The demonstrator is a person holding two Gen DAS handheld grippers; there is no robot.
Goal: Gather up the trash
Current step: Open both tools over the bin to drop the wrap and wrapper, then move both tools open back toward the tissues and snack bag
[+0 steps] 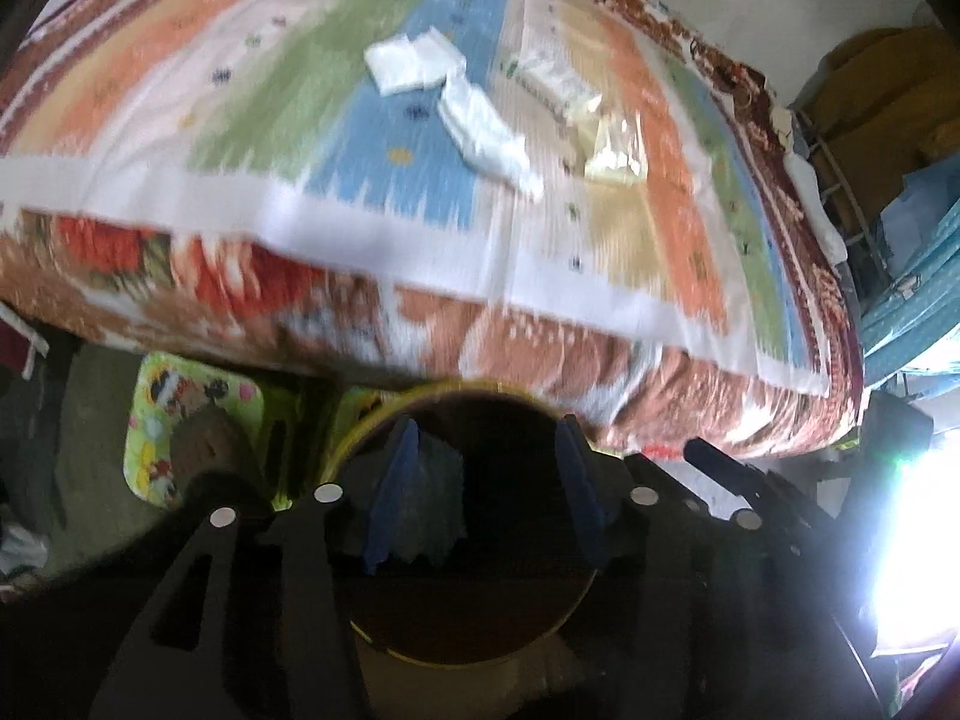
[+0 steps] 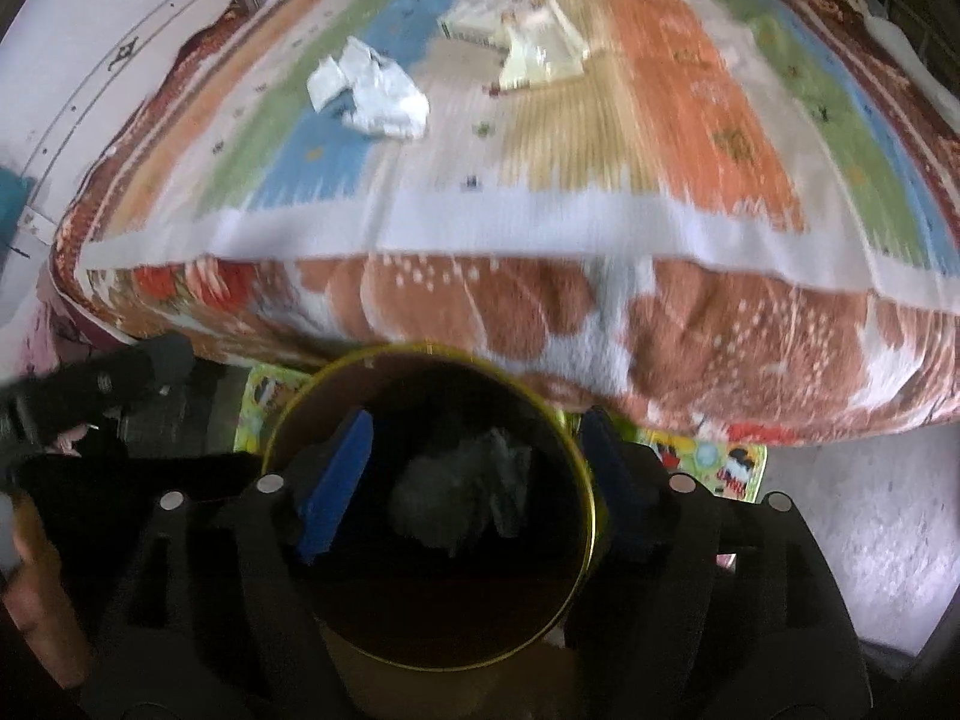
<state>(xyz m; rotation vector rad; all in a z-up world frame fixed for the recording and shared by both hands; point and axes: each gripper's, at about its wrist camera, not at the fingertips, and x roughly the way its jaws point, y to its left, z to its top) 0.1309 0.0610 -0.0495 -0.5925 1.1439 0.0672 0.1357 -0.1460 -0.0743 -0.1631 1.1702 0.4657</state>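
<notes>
A round bin with a yellow rim (image 1: 354,420) (image 2: 288,414) stands on the floor against the bed. My left gripper (image 1: 487,426) hangs open over its mouth, and a dark crumpled scrap (image 1: 429,498) lies loose by the left pad. Over the same bin my right gripper (image 2: 477,420) is open, with grey crumpled trash (image 2: 462,492) below it inside the bin. On the striped bedcover (image 1: 270,90) (image 2: 690,90) lie white tissues (image 1: 486,132) (image 2: 372,90) and a yellowish clear wrapper (image 1: 612,144) (image 2: 540,54).
A green cartoon mat (image 1: 180,420) (image 2: 708,462) lies on the floor under the bin. A small flat packet (image 1: 552,81) lies beside the wrapper. Blue items (image 1: 912,276) crowd the right of the bed. Bare grey floor (image 2: 852,516) lies to the right. A hand (image 2: 30,570) shows at left.
</notes>
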